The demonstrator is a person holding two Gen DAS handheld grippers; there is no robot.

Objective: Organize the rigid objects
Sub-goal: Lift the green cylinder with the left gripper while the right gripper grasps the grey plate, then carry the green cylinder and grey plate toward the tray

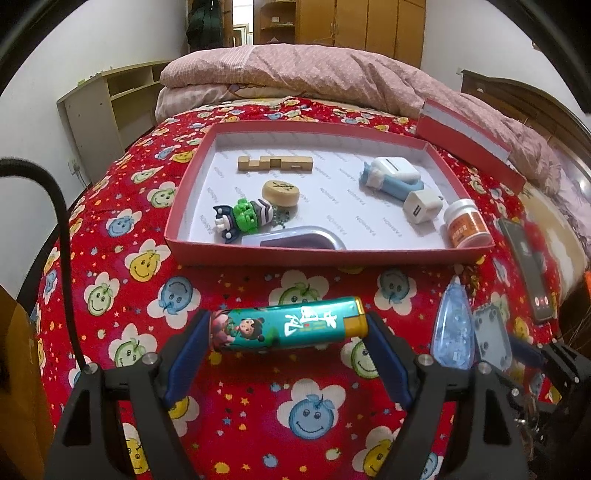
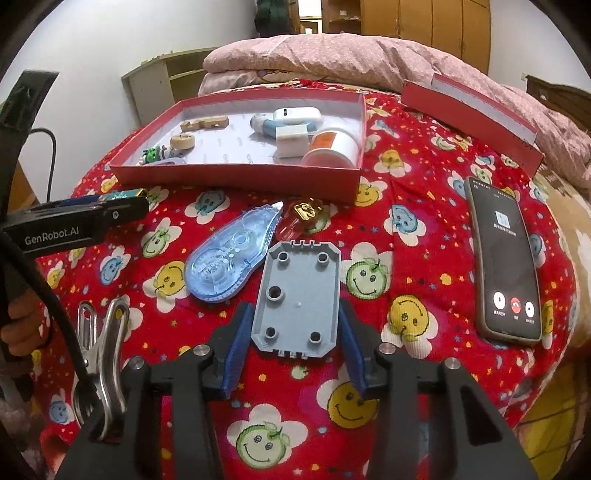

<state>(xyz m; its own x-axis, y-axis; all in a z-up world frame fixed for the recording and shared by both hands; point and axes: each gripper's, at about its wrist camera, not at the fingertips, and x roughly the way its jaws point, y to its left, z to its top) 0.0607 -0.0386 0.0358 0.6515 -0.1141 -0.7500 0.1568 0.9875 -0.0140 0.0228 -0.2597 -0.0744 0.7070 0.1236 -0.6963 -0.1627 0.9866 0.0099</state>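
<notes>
hidden: tin [image 1: 291, 240] lower half behind tray wall [image 1: 314, 254] | unreadable: phone [image 2: 508, 258] screen text

Bright, sharp; fisheye bulge (dark corners).

A home bedroom — the things lie on a bed [image 1: 122, 258] spread with a red smiley-flower cover, a folded pink quilt [image 1: 295, 70] at its far end. Wooden wardrobes [image 1: 362, 22] line the back wall, and an open shelf unit [image 1: 110, 107] stands beside the bed.

Red smiley-print bedspread [image 2: 424, 229], folded pink quilt [image 1: 314, 70] behind, phone [image 2: 508, 258] lying face-up, wooden wardrobe [image 1: 365, 26] at back.
</notes>
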